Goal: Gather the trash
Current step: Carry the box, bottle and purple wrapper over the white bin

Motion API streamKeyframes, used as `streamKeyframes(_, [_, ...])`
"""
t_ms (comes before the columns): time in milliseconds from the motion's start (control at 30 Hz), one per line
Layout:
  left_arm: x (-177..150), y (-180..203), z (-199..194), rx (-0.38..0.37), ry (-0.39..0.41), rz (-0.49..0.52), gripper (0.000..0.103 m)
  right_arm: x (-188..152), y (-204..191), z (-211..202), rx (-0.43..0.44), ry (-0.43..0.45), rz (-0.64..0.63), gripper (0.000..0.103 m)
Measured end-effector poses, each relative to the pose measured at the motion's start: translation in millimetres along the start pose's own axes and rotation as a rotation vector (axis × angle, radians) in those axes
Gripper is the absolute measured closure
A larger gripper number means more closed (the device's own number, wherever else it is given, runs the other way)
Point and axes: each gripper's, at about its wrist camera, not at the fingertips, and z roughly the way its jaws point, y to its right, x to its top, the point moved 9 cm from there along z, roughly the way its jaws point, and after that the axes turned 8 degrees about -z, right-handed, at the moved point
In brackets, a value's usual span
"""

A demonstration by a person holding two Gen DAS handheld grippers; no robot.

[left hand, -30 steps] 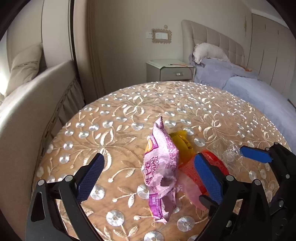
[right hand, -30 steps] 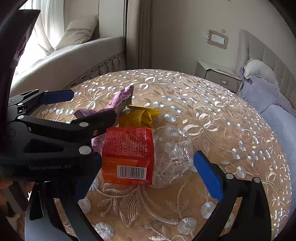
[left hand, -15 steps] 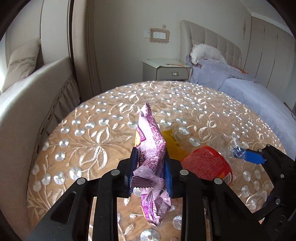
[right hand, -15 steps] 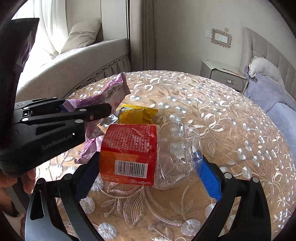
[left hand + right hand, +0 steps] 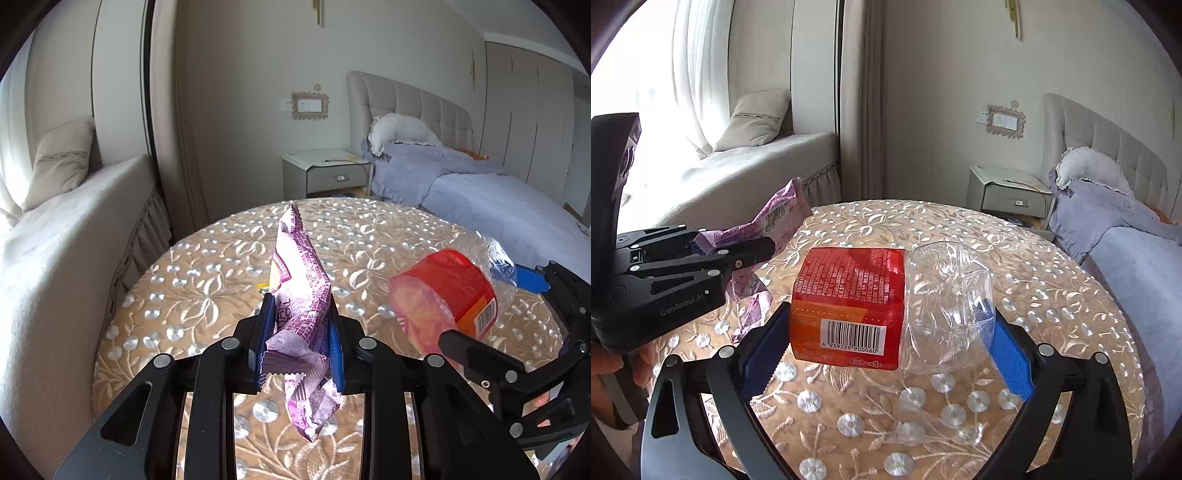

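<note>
My left gripper (image 5: pixel 298 339) is shut on a crumpled purple snack wrapper (image 5: pixel 301 291) and holds it above the round table (image 5: pixel 207 266). It also shows at the left of the right wrist view (image 5: pixel 698 251), with the wrapper (image 5: pixel 775 221) sticking out. My right gripper (image 5: pixel 886 343) is shut on a crushed clear plastic bottle with a red label (image 5: pixel 857 302), held sideways above the table; the bottle also shows in the left wrist view (image 5: pixel 443 295). A yellow wrapper is almost hidden behind the purple one (image 5: pixel 263 285).
The table has a tan cloth with silver flower embroidery (image 5: pixel 1052 295). A cushioned window bench (image 5: pixel 66 229) is to the left. A nightstand (image 5: pixel 325 173) and a bed with a lilac duvet (image 5: pixel 498 199) are behind the table.
My left gripper closed on the purple wrapper and lifted it. My right gripper closed on the bottle and raised it off the table. The yellow wrapper stayed on the table.
</note>
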Motion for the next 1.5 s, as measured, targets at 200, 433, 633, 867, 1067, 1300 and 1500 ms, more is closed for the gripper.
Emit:
streamKeyframes(200, [-11,59,-22,-0.057,0.011,0.054,0.077,-10,29,-56,-0.071,0.054,0.017,0.007])
streamKeyframes(433, [-32,160,-36,-0.205,0.001,0.101,0.077,-40,87,-116,-0.205,0.074,0.068,0.007])
streamKeyframes(633, [-54,245,-40,-0.307,-0.018,0.186,0.077,-82,147,-164,-0.333,0.068,0.144,0.007])
streamKeyframes(867, [-75,331,-42,-0.405,-0.042,0.269,0.077,-140,201,-212,-0.458,0.035,0.233,0.007])
streamKeyframes(1067, [-98,398,-43,-0.491,-0.074,0.329,0.077,-185,230,-239,-0.528,0.004,0.292,0.007])
streamKeyframes(1300, [-128,449,-36,-0.530,-0.126,0.394,0.077,-223,256,-255,-0.570,-0.022,0.358,0.007])
streamKeyframes(1500, [-151,485,-31,-0.537,-0.162,0.459,0.077,-248,277,-264,-0.595,-0.043,0.404,0.007])
